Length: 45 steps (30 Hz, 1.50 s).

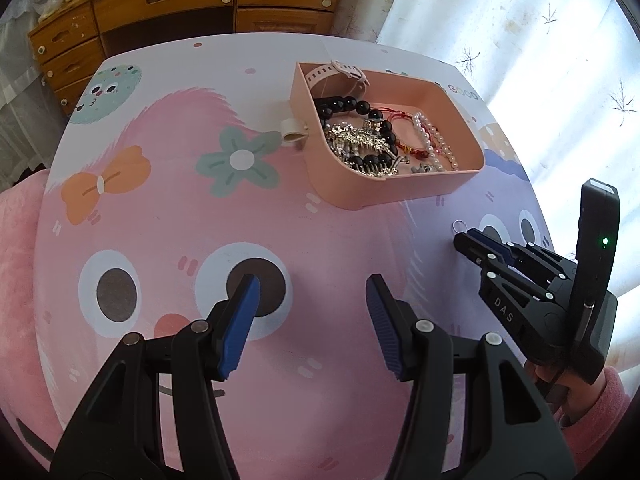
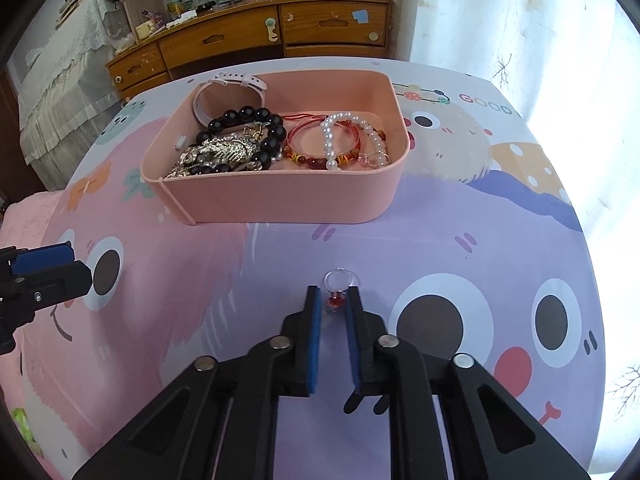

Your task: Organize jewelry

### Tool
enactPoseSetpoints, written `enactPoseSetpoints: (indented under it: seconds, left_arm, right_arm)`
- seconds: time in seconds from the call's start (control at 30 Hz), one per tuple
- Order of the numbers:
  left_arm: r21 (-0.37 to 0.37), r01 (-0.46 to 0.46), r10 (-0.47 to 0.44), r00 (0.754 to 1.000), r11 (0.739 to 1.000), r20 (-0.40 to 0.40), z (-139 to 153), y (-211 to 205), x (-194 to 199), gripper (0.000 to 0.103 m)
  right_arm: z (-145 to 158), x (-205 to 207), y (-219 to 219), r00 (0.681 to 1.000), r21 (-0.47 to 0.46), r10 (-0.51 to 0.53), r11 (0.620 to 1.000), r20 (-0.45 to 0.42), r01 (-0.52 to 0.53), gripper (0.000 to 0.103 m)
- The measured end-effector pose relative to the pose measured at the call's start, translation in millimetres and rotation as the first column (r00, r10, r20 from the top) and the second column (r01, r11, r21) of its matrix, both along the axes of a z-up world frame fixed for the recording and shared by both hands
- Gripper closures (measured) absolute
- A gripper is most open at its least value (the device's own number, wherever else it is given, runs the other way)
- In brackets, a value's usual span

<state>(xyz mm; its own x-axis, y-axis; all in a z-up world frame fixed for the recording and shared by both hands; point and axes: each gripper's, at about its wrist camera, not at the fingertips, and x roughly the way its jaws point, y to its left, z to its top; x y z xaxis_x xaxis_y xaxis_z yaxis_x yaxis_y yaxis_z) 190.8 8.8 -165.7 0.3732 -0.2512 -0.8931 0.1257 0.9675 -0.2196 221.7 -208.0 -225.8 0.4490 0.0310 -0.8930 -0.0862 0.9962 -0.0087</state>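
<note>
A pink box (image 2: 280, 200) sits on the far part of a table covered by a cartoon cloth (image 2: 440, 240). The box is full of jewelry. A pale watch (image 2: 230, 92) leans in the far left corner, and its strap sticks up over the rim. Next to it is a string of big black beads (image 2: 256, 120). A shiny silver pile (image 2: 224, 154) lies under the beads, all tangled, so it is hard to say what each piece is. To the right lie red cords (image 2: 312, 136), a white pearl string (image 2: 332, 136) and a small ring (image 2: 378, 158) in the near right corner of the box.

One more ring (image 2: 338, 286) lies on the cloth, near to us and well apart from the box. It is clear, with a red bit on the near side. The right tongs (image 2: 333, 300) are down around it. The two blue pads (image 2: 315, 332) sit a little way apart with the red bit between them. The pads look very close to the ring, but I cannot tell if they touch it. In the left view the ring (image 1: 459, 226) is just a thin loop at the tip of the right tongs (image 1: 466, 240), and the rest is hidden.

The left tongs (image 1: 312, 292) are wide open over the pink part of the cloth and hold nothing. A small white loop (image 1: 294, 130) lies by the left wall of the box (image 1: 396, 190); what it is I cannot tell.
</note>
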Motion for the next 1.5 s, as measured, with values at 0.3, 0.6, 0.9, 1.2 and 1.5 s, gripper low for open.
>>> enactPoseSetpoints:
  seconds: [0.3,0.6,0.9,1.2,1.5]
  left_arm:
    - [-0.031,-0.006,0.006,1.000,0.999,0.011,6,22,8,0.051]
    - [-0.017,0.003,-0.003,0.999,1.000,0.033,14,45,12,0.051]
    - [-0.001,-0.011,0.011,0.999,1.000,0.047,17,68,2,0.051]
    - [0.078,-0.089,0.087,0.996,0.993,0.029,10,83,-36,0.051]
    - [0.032,-0.186,0.186,0.983,0.982,0.007,13,67,-91,0.051]
  right_arm:
    - [23,3,3,0.999,0.005,-0.029,1.000,0.017,0.029,0.095]
    - [80,9,25,0.994,-0.021,0.040,0.999,0.106,-0.038,0.095]
    - [99,43,33,0.984,-0.068,0.011,0.998,0.180,0.001,0.094]
    - [105,12,23,0.972,-0.034,-0.006,0.999,0.234,0.014,0.061]
    - [53,-36,0,0.996,0.075,0.015,0.997,0.084,-0.022,0.051]
